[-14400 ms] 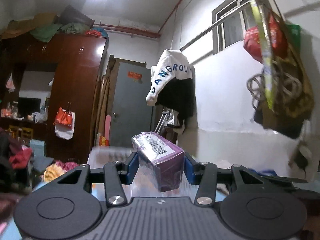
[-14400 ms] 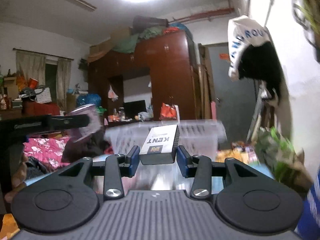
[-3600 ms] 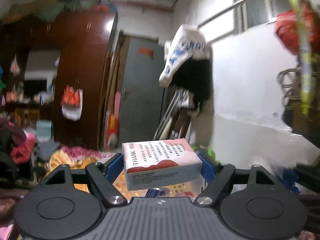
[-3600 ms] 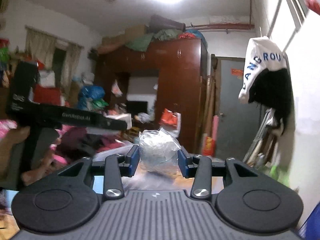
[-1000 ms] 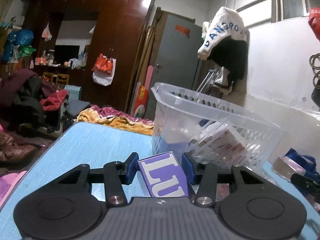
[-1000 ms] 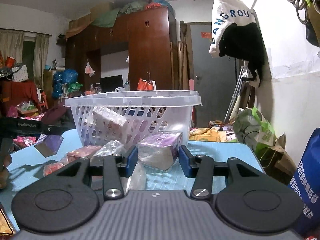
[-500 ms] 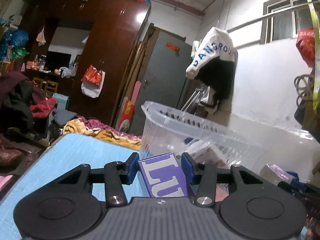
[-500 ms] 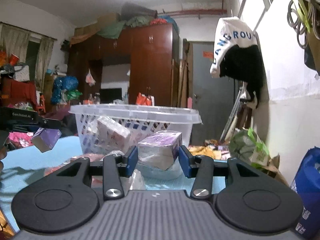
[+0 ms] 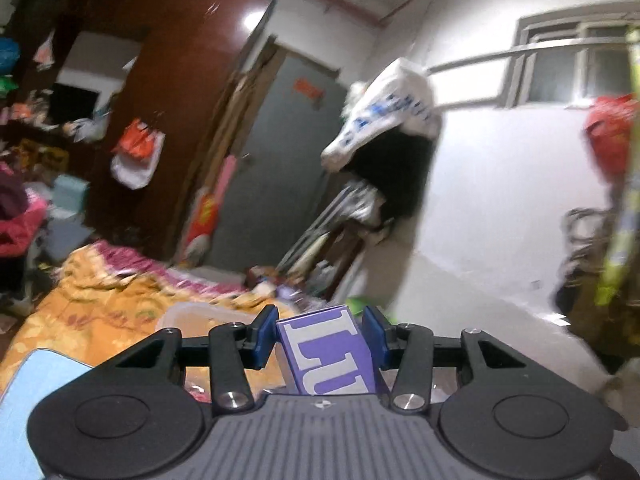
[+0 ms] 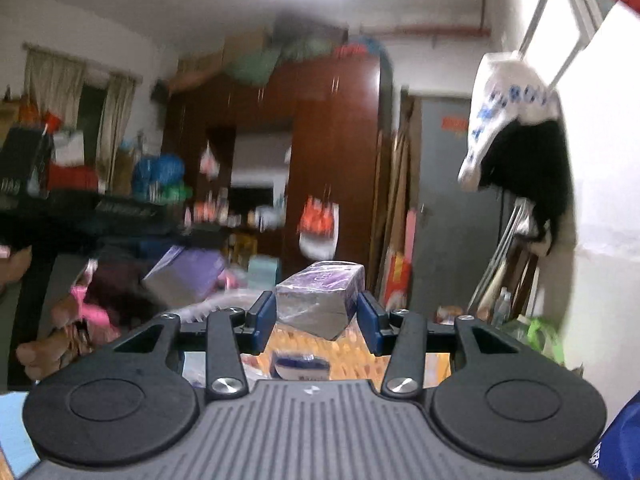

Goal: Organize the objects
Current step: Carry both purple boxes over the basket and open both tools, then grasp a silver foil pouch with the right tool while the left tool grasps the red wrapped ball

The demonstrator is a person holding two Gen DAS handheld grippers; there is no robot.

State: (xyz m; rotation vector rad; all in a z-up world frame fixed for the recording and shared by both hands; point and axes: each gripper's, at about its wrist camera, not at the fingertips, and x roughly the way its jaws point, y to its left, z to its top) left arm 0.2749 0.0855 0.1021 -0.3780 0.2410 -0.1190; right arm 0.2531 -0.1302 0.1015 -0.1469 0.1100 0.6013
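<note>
My left gripper (image 9: 320,328) is shut on a purple box with white letters (image 9: 330,354), held up in the air above the rim of a clear plastic basket (image 9: 192,314). In the right wrist view my right gripper (image 10: 316,316) is shut on a purple box wrapped in clear film (image 10: 320,294), also lifted over the basket (image 10: 216,304). That view also shows the left gripper (image 10: 100,216) as a blurred black bar at the left, with its purple box (image 10: 188,276) hanging from it and a hand (image 10: 24,268) on its handle.
A blue-and-white packet (image 10: 300,364) lies below my right gripper. The blue table top (image 9: 40,376) shows at lower left. Beyond are a dark wardrobe (image 10: 332,152), a grey door (image 9: 276,168), a hanging white-and-black garment (image 9: 392,136) and bedding (image 9: 100,300).
Both grippers have risen with their boxes still held. The basket, which filled the middle of both views, has dropped to the bottom edge. Both views are now motion-blurred.
</note>
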